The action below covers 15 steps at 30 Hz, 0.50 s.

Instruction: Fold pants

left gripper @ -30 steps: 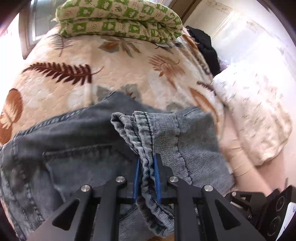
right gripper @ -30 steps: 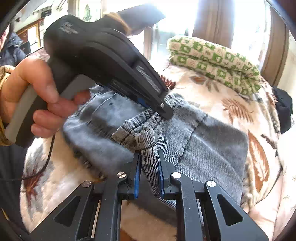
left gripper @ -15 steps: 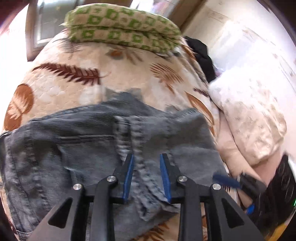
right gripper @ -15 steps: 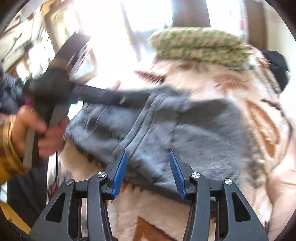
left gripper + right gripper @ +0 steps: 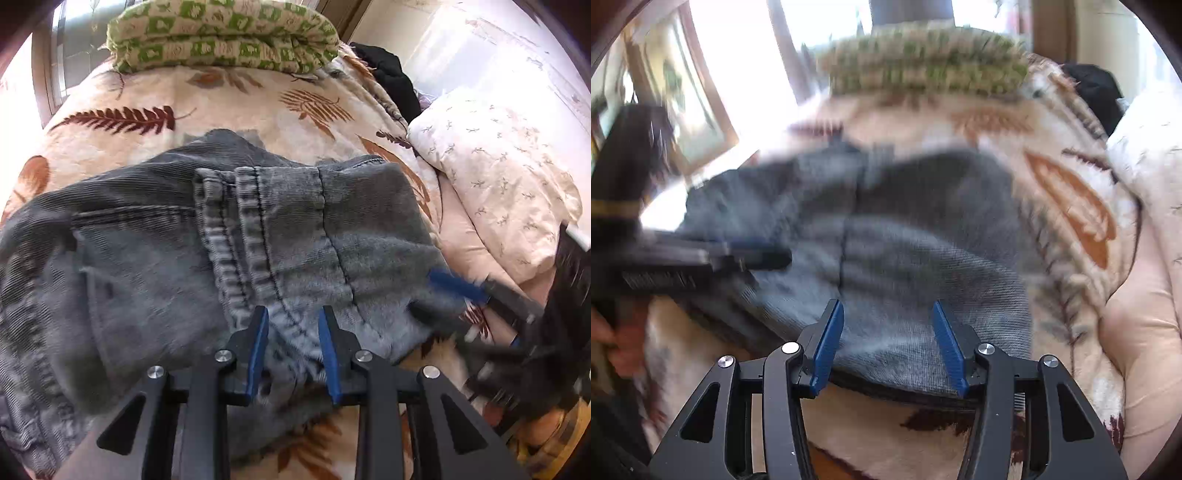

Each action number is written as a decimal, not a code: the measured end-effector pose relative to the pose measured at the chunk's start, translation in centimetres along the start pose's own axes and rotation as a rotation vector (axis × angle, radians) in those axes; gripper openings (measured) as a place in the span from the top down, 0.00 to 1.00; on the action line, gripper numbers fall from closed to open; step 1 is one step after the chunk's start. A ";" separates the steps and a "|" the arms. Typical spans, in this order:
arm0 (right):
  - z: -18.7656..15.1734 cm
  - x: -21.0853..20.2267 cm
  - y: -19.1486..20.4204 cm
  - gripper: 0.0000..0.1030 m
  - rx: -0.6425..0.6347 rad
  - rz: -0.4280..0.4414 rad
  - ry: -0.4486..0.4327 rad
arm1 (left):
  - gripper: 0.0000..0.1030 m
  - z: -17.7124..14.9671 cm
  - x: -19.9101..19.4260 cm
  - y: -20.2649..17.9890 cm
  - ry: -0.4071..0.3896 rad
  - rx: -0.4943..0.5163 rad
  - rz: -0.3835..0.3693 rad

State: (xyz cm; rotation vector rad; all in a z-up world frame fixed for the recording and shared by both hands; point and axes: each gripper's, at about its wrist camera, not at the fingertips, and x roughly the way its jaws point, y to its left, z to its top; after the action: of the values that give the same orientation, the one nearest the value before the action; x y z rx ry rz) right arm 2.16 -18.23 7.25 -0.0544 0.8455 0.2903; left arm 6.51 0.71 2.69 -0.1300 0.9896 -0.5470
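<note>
Grey corduroy pants (image 5: 155, 258): folded, lying flat, stitched seams uppermost; hems run between the left jaws, a plain folded edge between the right jaws.

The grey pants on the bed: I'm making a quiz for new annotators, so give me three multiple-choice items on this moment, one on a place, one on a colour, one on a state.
1. Where do the grey pants lie?
A. on the leaf-print bedspread
B. on a wooden floor
C. over a chair back

2. What colour are the pads inside the fingers of the left gripper?
A. red
B. blue
C. white

3. How does the left gripper stand to the pants?
A. clamped shut on the seam
B. open, its pads apart with the cloth loose between them
C. holding a pillow

Answers: 1 A, the leaf-print bedspread shows all round the pants. 2 B, both pads are blue in the left wrist view. 3 B, a clear gap shows between each pad and the seam.
</note>
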 end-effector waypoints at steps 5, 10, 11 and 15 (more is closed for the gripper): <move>-1.0 1.8 -0.3 0.51 0.006 -0.063 0.092 | 0.70 -1.8 0.8 0.5 -0.007 0.005 0.025; -1.7 2.6 1.0 0.45 -0.081 -0.096 0.105 | 0.69 -1.4 0.3 0.4 0.002 -0.009 0.025; -1.4 2.2 1.0 0.45 -0.066 -0.075 0.094 | 0.65 -1.3 -0.2 0.5 0.006 -0.016 0.022; -0.5 0.4 2.2 0.41 -0.060 -0.039 0.029 | 0.25 -1.8 -2.9 2.1 -0.006 -0.054 0.016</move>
State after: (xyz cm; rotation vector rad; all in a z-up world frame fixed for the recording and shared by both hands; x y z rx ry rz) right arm 1.40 -16.10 6.74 -0.1309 0.8637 0.2785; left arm 4.63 4.15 3.15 -0.1720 0.9990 -0.5051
